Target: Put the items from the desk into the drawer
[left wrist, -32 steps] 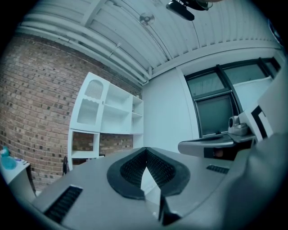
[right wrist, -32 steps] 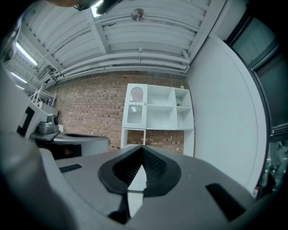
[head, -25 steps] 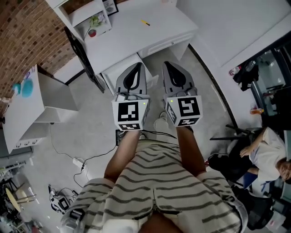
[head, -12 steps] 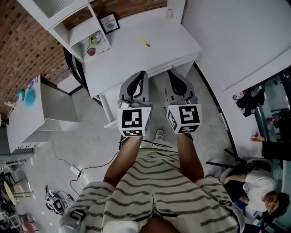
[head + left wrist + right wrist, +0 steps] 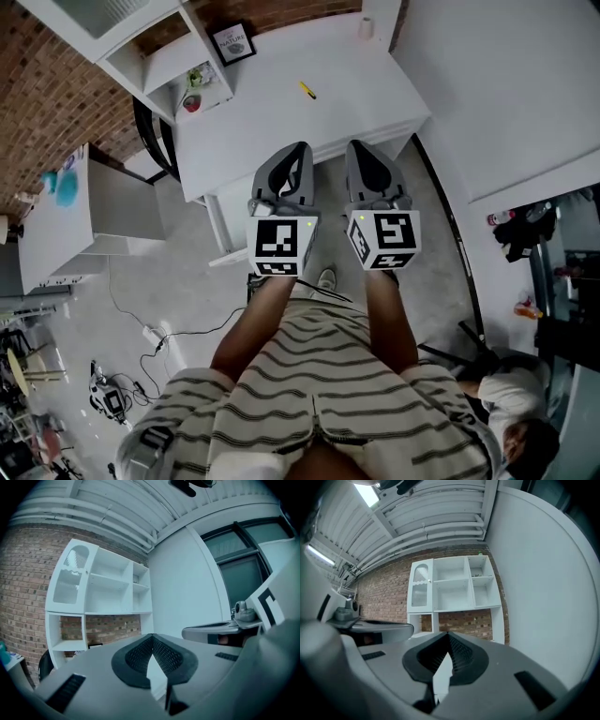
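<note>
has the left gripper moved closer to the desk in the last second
Yes, forward: the left gripper now reaches the white desk front edge, nearer the yellow item.

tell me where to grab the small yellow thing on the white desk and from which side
Probably best to take the yellow item at its middle, coming straight down from above with the jaws across its short width. It is thin and elongated, and it lies flat and slanted on the desk with nothing close beside it.

A small yellow item lies on the white desk.
</note>
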